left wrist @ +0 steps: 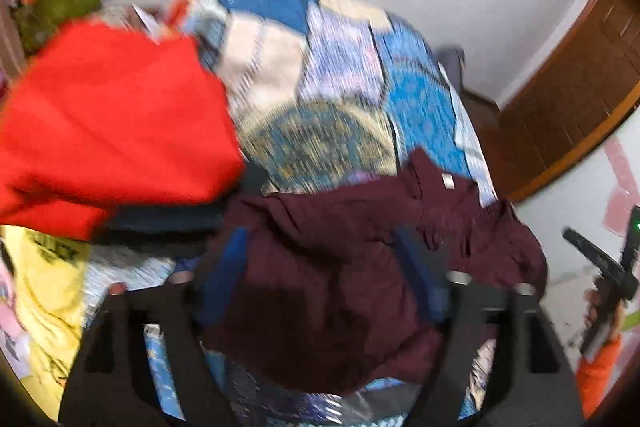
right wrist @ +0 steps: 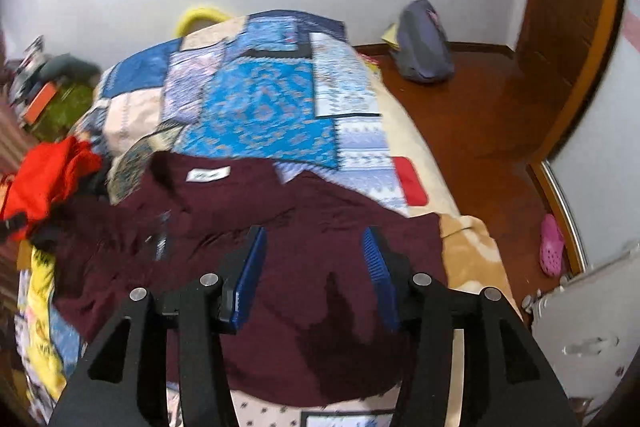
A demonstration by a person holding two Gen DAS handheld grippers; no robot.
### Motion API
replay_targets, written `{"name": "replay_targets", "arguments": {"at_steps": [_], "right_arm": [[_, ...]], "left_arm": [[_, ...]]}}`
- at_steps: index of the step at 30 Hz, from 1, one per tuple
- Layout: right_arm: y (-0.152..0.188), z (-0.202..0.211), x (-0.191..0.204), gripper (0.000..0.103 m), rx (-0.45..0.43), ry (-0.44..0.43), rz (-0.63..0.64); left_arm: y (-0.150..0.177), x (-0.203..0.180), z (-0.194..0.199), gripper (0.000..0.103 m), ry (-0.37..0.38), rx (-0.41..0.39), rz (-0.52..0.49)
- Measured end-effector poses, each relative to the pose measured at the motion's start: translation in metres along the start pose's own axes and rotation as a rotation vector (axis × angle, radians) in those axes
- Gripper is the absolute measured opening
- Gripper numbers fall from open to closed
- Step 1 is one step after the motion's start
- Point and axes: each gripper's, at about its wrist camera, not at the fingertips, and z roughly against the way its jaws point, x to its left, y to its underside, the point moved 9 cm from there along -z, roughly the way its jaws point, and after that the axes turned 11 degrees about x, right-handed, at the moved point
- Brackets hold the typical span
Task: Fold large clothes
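While both claws hang over the bed, we see these things:

Left claw [left wrist: 324, 263]: its two blue fingers [left wrist: 224, 267] are spread wide. The dark red cloth lies between and under them. The picture is blurry, so we cannot tell if the fingers touch the cloth.

Right claw [right wrist: 314, 267]: its blue fingers [right wrist: 252, 267] are spread apart too, and they hold nothing. We see it hang above the same cloth.

Dark red garment [right wrist: 248, 259]: this is the big thing to fold. It lies rumpled right under both claws. Its white tag [right wrist: 208, 174] is past the right claw's tips, a bit to the left.

Patchwork quilt [right wrist: 256, 107]: it covers the bed, blue and cream, and stretches far ahead of both claws.

Red-orange cloth [left wrist: 108, 123]: it is a bunched pile to the left of the left claw, near the dark red garment.

Yellow cloth [left wrist: 48, 299]: it lies low on the left of the left claw, under the red-orange pile.

Red pad [right wrist: 410, 181]: it is on the quilt, ahead and to the right of the right claw.

Grey bag [right wrist: 424, 43]: it sits on the brown floor [right wrist: 492, 115], far ahead on the right.

Pink shoe [right wrist: 551, 245]: it lies on the floor, well to the right of the right claw.
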Motion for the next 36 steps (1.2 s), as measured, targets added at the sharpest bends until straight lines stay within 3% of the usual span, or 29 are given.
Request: {"name": "replay_targets", "arguments": {"at_steps": [2, 8, 12, 18, 22, 30, 36], "right_arm": [[0.008, -0.001, 0.015, 0.047, 0.005, -0.011, 0.042], [0.032, -0.018, 0.059, 0.047, 0.045, -0.062, 0.115], [0.049, -0.037, 0.092, 0.047, 0.092, -0.115, 0.167], [0.081, -0.089, 0.118, 0.047, 0.219, -0.112, 0.214], [0.084, -0.1, 0.116, 0.059, 0.204, -0.108, 0.183], [0.085, -0.089, 0.111, 0.059, 0.204, -0.125, 0.147], [0.078, -0.069, 0.118, 0.059, 0.149, -0.119, 0.168]], "left_arm": [[0.002, -0.002, 0.014, 0.088, -0.021, -0.041, -0.025], [0.026, -0.02, 0.01, 0.088, -0.036, -0.007, -0.109], [0.054, -0.042, -0.019, 0.088, -0.038, 0.05, -0.185], [0.09, -0.06, -0.073, 0.088, -0.055, 0.132, -0.223], [0.105, -0.055, -0.102, 0.088, -0.106, 0.171, -0.223], [0.102, -0.04, -0.07, 0.088, -0.089, 0.087, -0.175], [0.095, 0.001, -0.018, 0.088, -0.054, -0.025, -0.013]]}}
